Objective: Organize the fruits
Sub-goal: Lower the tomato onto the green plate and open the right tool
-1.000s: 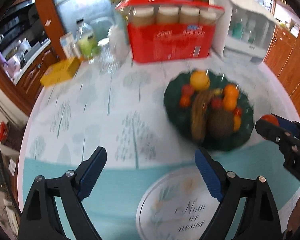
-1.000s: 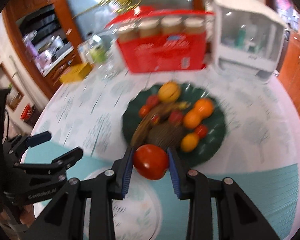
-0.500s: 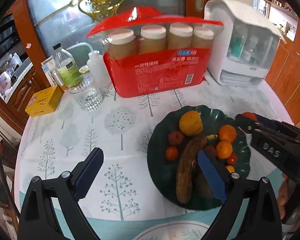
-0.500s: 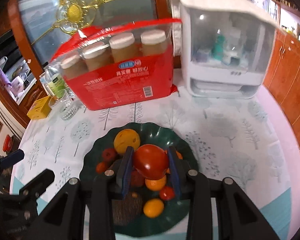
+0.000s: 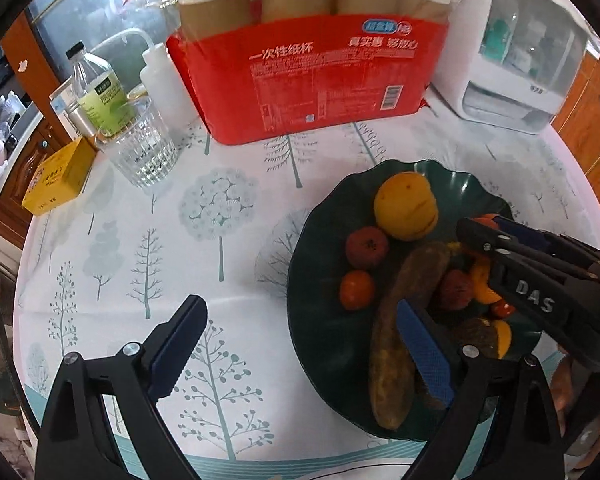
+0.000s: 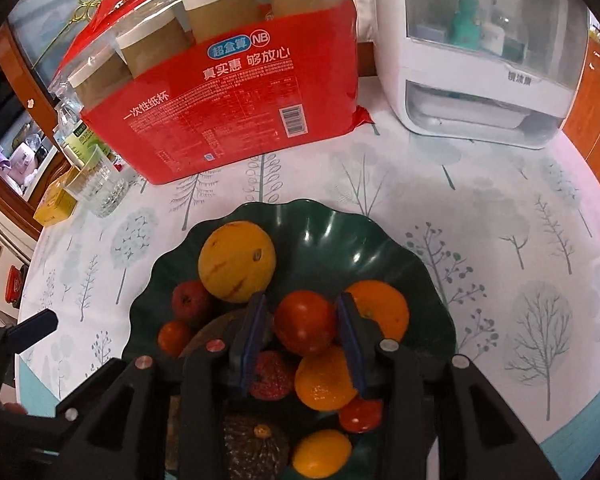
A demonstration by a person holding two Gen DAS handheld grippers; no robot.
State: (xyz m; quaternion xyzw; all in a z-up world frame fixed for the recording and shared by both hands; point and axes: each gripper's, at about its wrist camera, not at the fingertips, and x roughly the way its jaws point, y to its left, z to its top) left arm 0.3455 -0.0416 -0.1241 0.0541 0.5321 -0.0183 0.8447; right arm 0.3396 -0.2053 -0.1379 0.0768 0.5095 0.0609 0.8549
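Note:
A dark green plate (image 6: 400,236) holds several fruits: a big yellow one (image 6: 236,266), oranges (image 6: 380,308), small red fruits and a brownish banana (image 5: 396,344). My right gripper (image 6: 304,334) sits over the plate with its pads set a little apart from the red tomato (image 6: 304,322) that rests between them on the pile. It also shows in the left wrist view (image 5: 500,240). My left gripper (image 5: 300,344) is open and empty over the tablecloth at the plate's (image 5: 324,240) left edge.
A red pack of paper cups (image 5: 308,64) and a white appliance (image 6: 480,52) stand behind the plate. A glass (image 5: 144,148), bottles (image 5: 100,96) and a yellow box (image 5: 56,180) stand at the back left. The round table's edge runs near the left.
Both grippers moved forward over the table toward the plate. The right gripper lowered the tomato onto the fruit pile and its jaws opened slightly.

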